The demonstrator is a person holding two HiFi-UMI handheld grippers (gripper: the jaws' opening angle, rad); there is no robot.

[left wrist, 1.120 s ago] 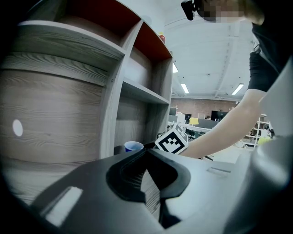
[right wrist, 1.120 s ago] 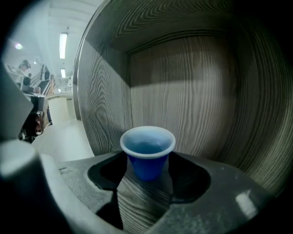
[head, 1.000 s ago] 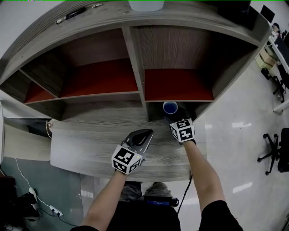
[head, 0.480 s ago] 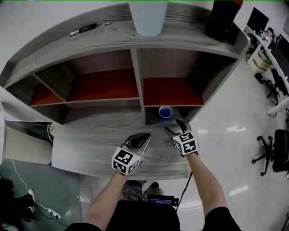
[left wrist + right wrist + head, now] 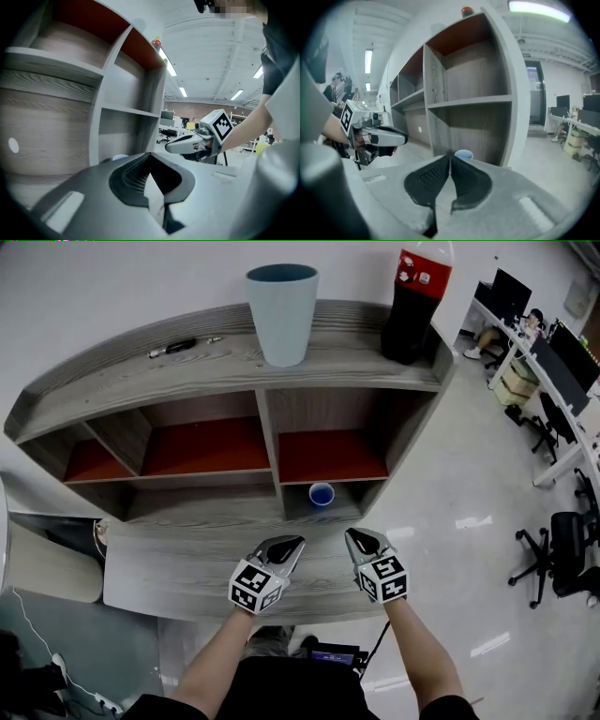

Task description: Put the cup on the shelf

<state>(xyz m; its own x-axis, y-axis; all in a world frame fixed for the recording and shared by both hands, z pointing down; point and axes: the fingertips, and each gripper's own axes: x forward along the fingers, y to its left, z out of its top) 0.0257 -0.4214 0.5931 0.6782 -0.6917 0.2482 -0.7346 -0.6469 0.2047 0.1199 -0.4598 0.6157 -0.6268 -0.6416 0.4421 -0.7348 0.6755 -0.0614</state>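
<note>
Standing upright: blue cup (image 5: 322,494), bottom right compartment of the shelf (image 5: 270,432). I log my right gripper (image 5: 354,537) before the shelf, jaws just closed together, nothing between them; left gripper (image 5: 294,543) alongside, likewise closed and empty.
</note>
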